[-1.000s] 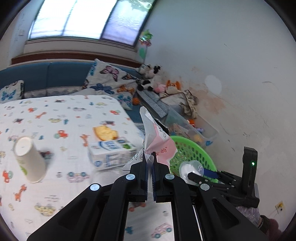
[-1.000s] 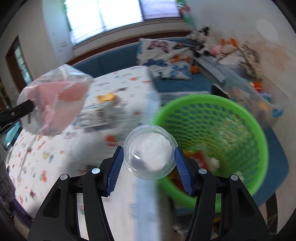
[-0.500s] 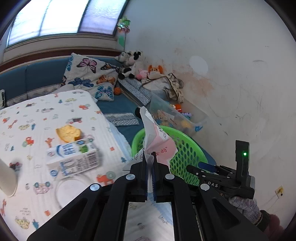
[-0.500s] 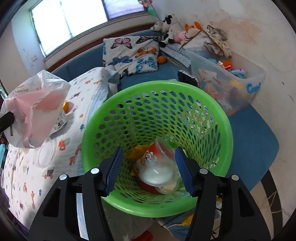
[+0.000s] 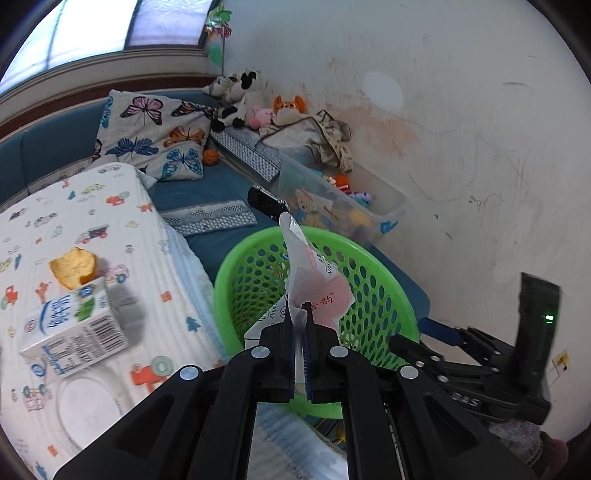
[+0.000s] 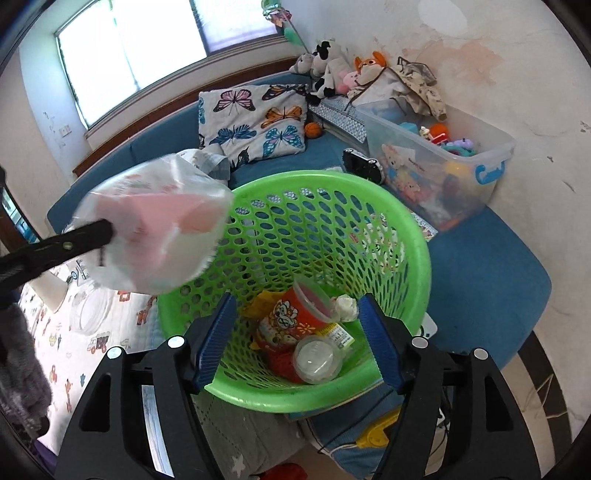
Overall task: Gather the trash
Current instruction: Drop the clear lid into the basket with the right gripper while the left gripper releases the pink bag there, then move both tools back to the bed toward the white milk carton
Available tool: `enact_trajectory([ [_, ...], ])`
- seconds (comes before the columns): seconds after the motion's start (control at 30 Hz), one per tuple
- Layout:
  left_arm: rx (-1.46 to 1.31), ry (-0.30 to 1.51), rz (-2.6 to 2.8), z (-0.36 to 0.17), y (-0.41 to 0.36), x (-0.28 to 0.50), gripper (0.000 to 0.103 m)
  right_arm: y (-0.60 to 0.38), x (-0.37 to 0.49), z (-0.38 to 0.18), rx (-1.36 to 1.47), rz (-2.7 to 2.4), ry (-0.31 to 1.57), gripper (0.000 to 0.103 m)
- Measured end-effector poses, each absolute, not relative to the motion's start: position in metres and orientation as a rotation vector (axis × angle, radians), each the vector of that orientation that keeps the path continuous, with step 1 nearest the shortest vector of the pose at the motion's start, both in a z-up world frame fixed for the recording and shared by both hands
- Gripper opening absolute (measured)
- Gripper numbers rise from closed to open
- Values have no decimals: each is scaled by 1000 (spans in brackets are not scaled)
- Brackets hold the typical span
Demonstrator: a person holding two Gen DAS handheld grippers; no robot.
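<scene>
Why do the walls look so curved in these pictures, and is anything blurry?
Both views bend because of fisheye lenses, with dark rounded corners. In the right wrist view the pink plastic bag is smeared by motion while the green basket is sharp. The left wrist view is crisp, with the window overexposed.

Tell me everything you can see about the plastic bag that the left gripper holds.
The plastic bag is thin, clear, crinkled film with pink panels and some printed characters. The left gripper is shut on its lower edge, so it stands up from the jaws. It hangs over the near rim of the green basket, not yet inside. Nothing else appears to touch it.
</scene>
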State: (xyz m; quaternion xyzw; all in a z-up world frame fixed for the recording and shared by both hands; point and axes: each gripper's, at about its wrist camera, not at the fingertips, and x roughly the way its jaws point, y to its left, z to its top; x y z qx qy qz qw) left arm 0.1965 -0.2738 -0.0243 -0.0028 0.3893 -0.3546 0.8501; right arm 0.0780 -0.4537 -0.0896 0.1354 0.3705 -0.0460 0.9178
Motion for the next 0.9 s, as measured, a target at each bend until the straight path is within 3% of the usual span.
enact_trajectory([
  [0.33, 25, 870, -757, -46, -290, 198, 12, -456, 67, -88, 305, -88, 750, 72],
  [0.53, 26, 867, -746, -46, -278, 194, 42, -455, 63, -90, 309, -87, 757, 72],
  [0.9, -7, 817, -611, -37, -204, 182, 65, -438, 61, -86, 302, -51, 749, 75],
])
